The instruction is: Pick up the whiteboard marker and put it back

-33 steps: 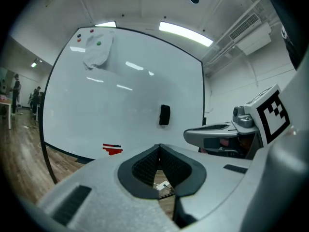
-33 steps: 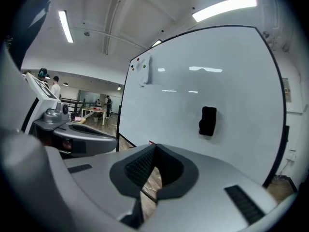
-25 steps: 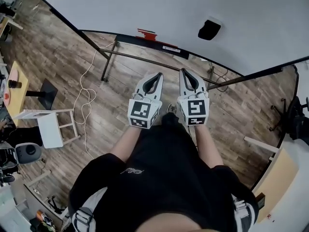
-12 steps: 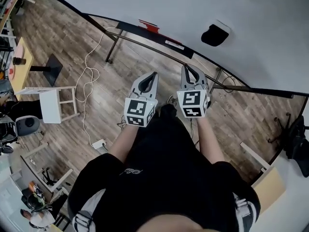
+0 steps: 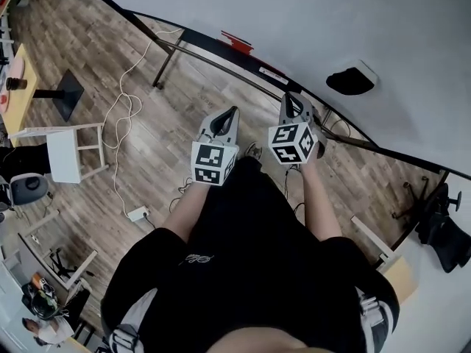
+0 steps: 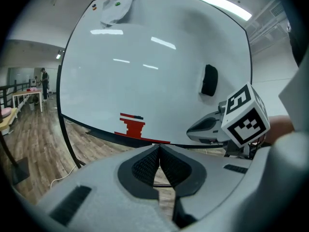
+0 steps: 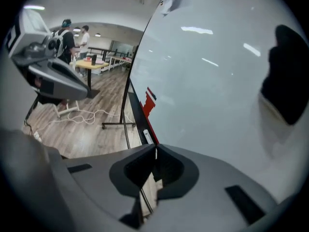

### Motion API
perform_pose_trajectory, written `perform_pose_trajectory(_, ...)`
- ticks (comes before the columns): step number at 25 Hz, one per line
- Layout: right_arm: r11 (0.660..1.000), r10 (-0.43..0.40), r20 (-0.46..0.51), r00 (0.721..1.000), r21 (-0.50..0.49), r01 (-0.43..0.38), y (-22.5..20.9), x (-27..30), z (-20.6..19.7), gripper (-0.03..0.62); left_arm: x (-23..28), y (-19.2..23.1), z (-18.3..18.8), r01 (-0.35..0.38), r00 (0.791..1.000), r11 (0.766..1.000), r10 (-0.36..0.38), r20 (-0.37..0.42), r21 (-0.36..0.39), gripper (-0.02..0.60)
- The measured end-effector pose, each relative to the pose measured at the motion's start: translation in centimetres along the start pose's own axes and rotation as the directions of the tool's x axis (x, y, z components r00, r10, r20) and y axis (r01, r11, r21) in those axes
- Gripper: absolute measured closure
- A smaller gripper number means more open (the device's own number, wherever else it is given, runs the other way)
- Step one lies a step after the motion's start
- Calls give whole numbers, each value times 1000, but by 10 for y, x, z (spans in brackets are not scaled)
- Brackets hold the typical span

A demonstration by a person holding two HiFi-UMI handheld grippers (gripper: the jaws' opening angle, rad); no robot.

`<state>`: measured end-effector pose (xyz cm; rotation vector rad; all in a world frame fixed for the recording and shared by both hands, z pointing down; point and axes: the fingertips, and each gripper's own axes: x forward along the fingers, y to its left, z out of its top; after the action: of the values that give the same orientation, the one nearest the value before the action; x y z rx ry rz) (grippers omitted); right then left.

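The whiteboard marker [image 5: 272, 72], a small white stick, lies on the black tray [image 5: 210, 45] along the whiteboard's lower edge; the right gripper view shows the marker [image 7: 146, 136] just beyond the jaw tips. My left gripper [image 5: 231, 112] and right gripper [image 5: 289, 98] are held side by side in front of the board, short of the tray. Both are shut with nothing between the jaws, as the left gripper [image 6: 158, 149] and right gripper [image 7: 155, 152] views show. A red block [image 5: 236, 40] sits on the tray to the left. A black eraser [image 5: 352, 80] sticks to the board.
The board stands on a dark metal frame [image 5: 165, 61]. A white cable [image 5: 120, 116] runs over the wooden floor to a power strip [image 5: 137, 213]. A white stool [image 5: 70, 153] and a table [image 5: 16, 79] stand at left. An office chair [image 5: 441, 226] is at right. People [image 7: 72, 37] stand far off.
Both grippers have sunk lower in front of the board, and the right one has rolled, so its marker cube shows at a new angle. Both stayed shut.
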<state>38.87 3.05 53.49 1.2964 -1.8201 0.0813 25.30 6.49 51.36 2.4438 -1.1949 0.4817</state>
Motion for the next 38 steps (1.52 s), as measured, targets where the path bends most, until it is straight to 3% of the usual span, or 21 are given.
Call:
perform_pose_trajectory(5,978,-27,-150,988,-208,-5,1,46,-10,589,19,29,-1,-20,1000,998,20,6,-56,574)
perform_pose_trajectory(12,949,-52,-265,963,-313,-35,7,96,-29,562,18,62,-17,-57,998,990,56,-8,-128,574)
perform_pose_trajectory(14,946,-47,-294,955,-319,-51,12,105,-33,497,15,75,-23,-78,997,986,77,-12,-147,574)
perform_pose_trajectory(25,939,-68,-374,925,-338,-67,7,129,-50,516,11,97,-32,-116,993,981,113,-32,-156,574)
perform_pose_trajectory(38,918,-77,-395,915,-386,-89,9,129,-50,519,2,89,-28,-118,992,987,113,-49,-106,574)
